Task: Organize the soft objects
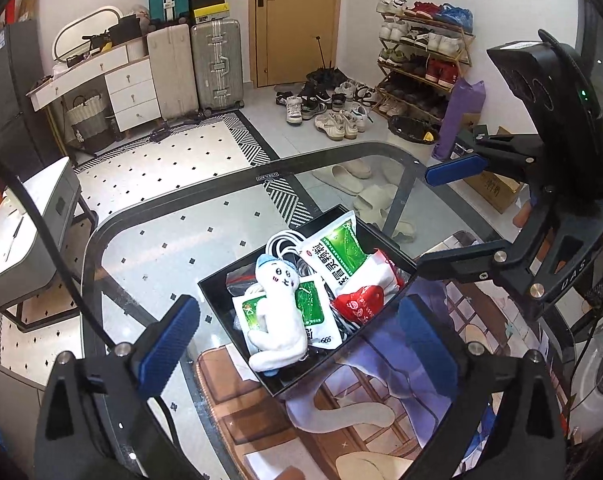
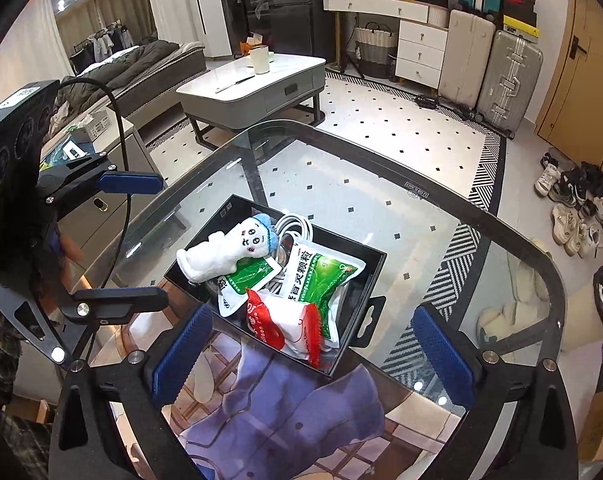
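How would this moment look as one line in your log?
left gripper: open, empty | right gripper: open, empty | plush toy, packets: in black tray

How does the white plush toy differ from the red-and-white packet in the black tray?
The plush toy is fuzzy white cloth with a drawn face and blue cap; the packet is glossy printed plastic with red ends. The toy lies at one end of the tray with its feet out over the rim; the packet lies at the opposite end, inside. Both rest on top of green sachets, untouched.
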### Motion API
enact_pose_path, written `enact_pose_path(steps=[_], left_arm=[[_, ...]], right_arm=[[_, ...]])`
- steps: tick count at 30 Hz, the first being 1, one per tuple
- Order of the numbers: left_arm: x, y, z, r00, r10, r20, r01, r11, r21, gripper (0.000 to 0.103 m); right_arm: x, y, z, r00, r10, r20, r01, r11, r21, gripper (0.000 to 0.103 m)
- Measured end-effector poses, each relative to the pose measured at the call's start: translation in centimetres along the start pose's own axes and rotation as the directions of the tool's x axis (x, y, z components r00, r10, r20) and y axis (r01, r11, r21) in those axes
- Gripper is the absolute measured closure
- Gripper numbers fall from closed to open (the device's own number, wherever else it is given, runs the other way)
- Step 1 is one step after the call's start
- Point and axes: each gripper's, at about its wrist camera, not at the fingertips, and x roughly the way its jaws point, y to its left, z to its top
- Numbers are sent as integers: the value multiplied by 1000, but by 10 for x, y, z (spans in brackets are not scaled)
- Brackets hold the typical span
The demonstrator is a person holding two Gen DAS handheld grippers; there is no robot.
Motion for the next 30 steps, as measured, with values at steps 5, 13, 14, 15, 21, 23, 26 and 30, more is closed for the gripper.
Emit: enact_pose_path(steps=[5, 13, 14, 15, 21, 23, 26, 30], left_arm=[[-9, -4, -7, 999, 15, 38, -14, 1000, -14, 0], [-18, -10, -21, 993, 47, 105, -42, 998, -44, 0], [-19, -11, -23, 992, 53, 112, -47, 998, -48, 0], [-20, -11, -24, 991, 58, 118, -52, 997, -54, 0], [-17, -10, -40, 982, 93, 162, -76, 991, -107, 0], [-16, -10, -46, 979, 108, 174, -87, 989, -120, 0], [-11, -12, -53, 976, 121, 179, -101, 988, -120, 0], [-7, -15, -61, 972, 128, 195, -104, 987, -125, 0]], right_arm=[[-13, -12, -9, 998, -16, 65, 12, 998, 62, 1], [-26, -20, -34, 985, -73, 156, 51, 989, 136, 1], [-28, -20, -37, 983, -79, 167, 55, 989, 140, 1], [-29, -20, -39, 982, -80, 172, 55, 988, 143, 1], [-29, -15, -55, 972, -97, 214, 62, 984, 164, 1], [-29, -14, -61, 967, -110, 229, 69, 981, 179, 1], [-24, -15, -70, 964, -103, 244, 51, 976, 210, 1], [-21, -15, -80, 953, -110, 283, 43, 972, 232, 1]])
